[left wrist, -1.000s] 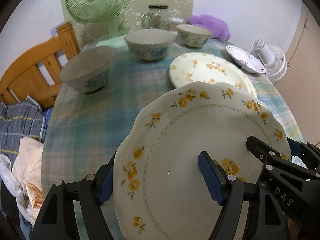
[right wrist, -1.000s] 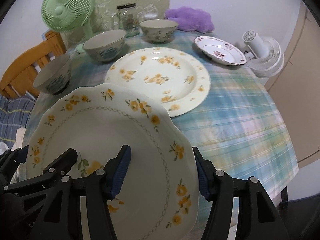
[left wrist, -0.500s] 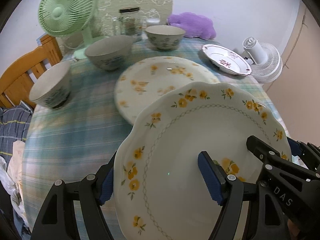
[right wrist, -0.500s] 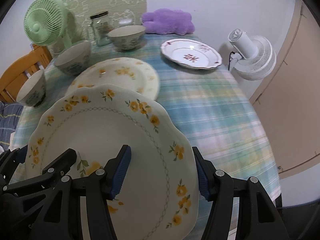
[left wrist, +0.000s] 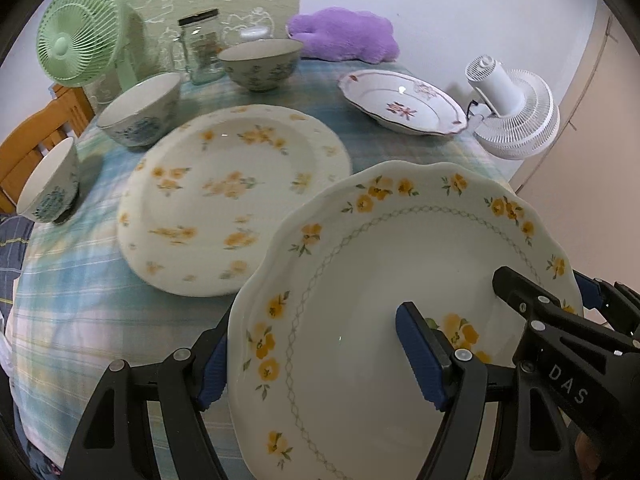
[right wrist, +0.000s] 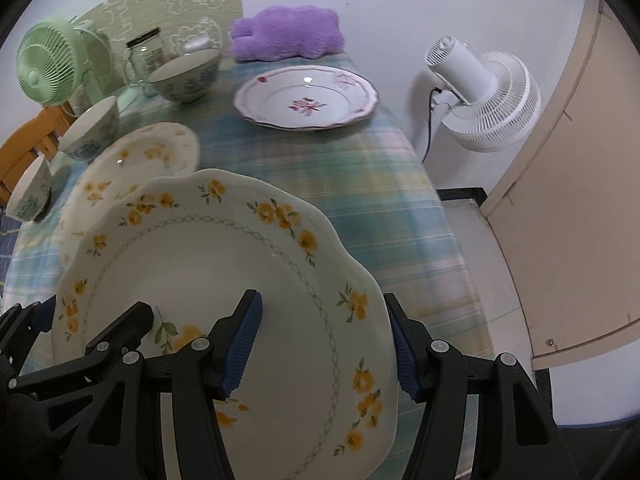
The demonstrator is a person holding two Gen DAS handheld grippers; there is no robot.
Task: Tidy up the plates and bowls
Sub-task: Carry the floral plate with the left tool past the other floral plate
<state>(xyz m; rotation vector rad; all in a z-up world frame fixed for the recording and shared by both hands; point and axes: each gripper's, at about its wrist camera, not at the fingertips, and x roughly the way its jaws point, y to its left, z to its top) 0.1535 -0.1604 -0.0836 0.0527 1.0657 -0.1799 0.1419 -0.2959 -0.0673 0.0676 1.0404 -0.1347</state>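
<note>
A scalloped plate with yellow flowers (left wrist: 380, 280) (right wrist: 208, 272) hangs above the near edge of the table, carried between both grippers. My left gripper (left wrist: 316, 360) is shut on its left rim, one blue pad on the plate's face and the other outside the rim. My right gripper (right wrist: 322, 354) grips the right rim the same way. A round yellow-flowered plate (left wrist: 236, 196) (right wrist: 132, 168) lies on the cloth just behind it. A red-flowered plate (left wrist: 400, 102) (right wrist: 306, 98) sits at the far right. Three bowls (left wrist: 260, 64) (left wrist: 140, 108) (left wrist: 50, 188) stand in a line along the far left.
A green fan (left wrist: 80, 48), a glass jar (left wrist: 202, 52) and a purple plush (left wrist: 344, 34) stand at the table's back. A white fan (right wrist: 484, 96) stands off the right edge beside a beige door (right wrist: 580, 200). A wooden chair (left wrist: 36, 140) is at the left.
Both grippers have carried the scalloped plate to the right along the table; the round yellow plate and the bowls have slid leftward in view. Neither grip has changed.
</note>
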